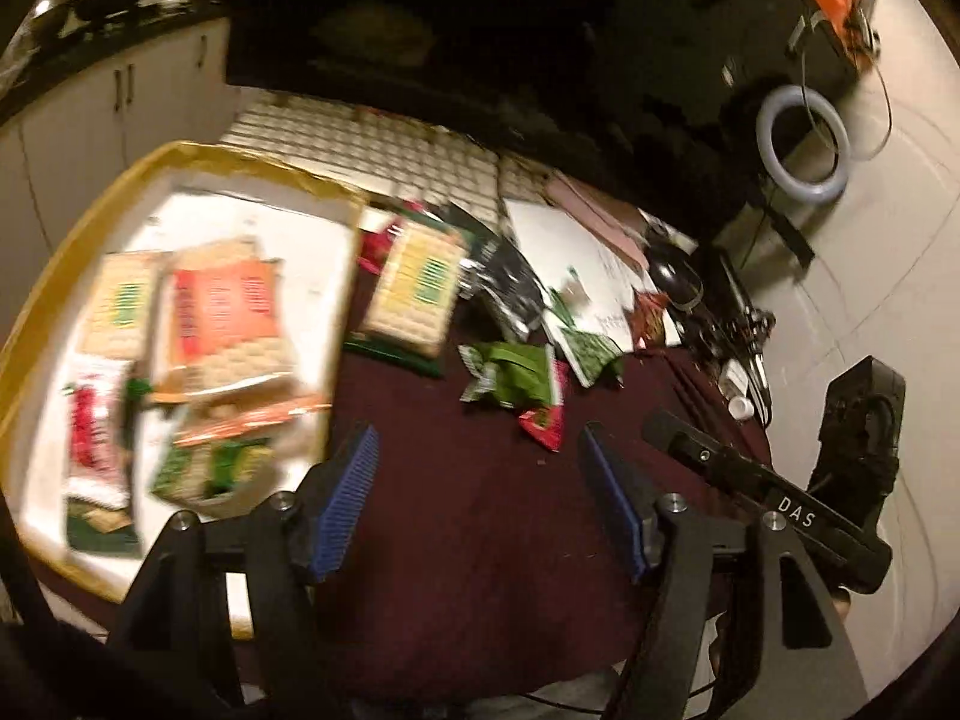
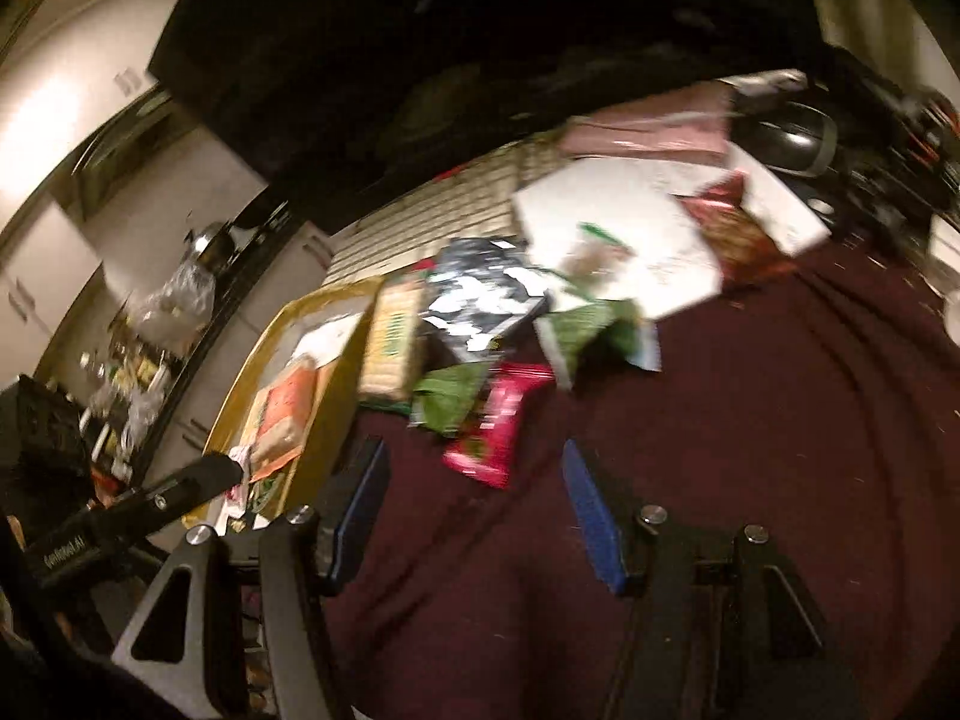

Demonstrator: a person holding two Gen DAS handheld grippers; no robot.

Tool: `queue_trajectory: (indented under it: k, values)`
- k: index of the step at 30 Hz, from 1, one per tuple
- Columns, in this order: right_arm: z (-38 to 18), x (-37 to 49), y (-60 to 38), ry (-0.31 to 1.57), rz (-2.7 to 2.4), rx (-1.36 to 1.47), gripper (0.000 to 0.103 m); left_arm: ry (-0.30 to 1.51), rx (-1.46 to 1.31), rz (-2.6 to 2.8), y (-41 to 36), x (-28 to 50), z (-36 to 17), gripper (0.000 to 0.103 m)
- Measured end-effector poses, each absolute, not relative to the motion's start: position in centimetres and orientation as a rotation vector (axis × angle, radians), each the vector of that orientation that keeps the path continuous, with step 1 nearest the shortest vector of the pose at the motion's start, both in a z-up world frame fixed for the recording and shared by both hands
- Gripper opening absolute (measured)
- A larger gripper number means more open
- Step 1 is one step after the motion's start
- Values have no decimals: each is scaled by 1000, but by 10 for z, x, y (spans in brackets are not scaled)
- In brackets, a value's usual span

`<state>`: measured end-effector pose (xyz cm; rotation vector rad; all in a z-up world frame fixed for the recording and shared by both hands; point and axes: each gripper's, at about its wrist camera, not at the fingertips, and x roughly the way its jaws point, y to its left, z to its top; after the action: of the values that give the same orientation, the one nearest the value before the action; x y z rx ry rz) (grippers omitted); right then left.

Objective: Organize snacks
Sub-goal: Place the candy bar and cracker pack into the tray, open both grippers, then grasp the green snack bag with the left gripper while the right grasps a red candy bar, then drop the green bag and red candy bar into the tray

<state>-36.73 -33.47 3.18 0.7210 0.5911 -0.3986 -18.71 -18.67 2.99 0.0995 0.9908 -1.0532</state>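
over maroon cloth [image 1: 480, 540] | left gripper [image 1: 480, 492] empty, agape | tray [image 1: 72, 276] beside

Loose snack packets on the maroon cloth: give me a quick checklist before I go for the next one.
1. Left gripper open with nothing between its blue pads: ok.
2. Right gripper open and empty: ok.
3. Nearest target free to reach: the red packet lies flat just ahead of the right gripper: ok.
4. Green packet separate from the red one: not ok, they overlap.
5. Room in the gold-rimmed tray: ok, bare white patches remain beside the cracker packs.
6. Sharp view of packet edges: not ok, both views are motion-blurred.
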Motion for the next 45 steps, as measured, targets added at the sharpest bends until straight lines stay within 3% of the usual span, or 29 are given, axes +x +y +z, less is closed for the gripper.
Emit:
queue_trajectory:
  k: [4, 13, 17, 18, 23, 34, 39, 45]
  values:
    - [25, -379, -345, 606, -432, 747, 59, 1014, 175, -1079, -223, -192, 22, 69]
    - [13, -388, -351, 627, -421, 764, 47, 1142, 202, -1040, -288, -166, -11, 67]
    - [12, -385, -351, 634, -413, 760, 46, 1205, 189, -1026, -293, -158, -24, 46]
    - [12, -384, -350, 637, -407, 754, 46, 1193, 188, -1017, -289, -159, -23, 38]
    - [10, -369, -348, 661, -384, 737, 46, 1189, 132, -1049, -262, -165, -17, 34]
    - [9, -299, -340, 765, -394, 635, 33, 1079, -53, -991, -168, -161, 28, 33]
    - [1, -286, -327, 815, -522, 525, 19, 1027, -101, -917, -132, -146, 38, 33]
    - [3, -303, -317, 789, -533, 553, 16, 1006, -132, -843, -100, -128, 38, 33]
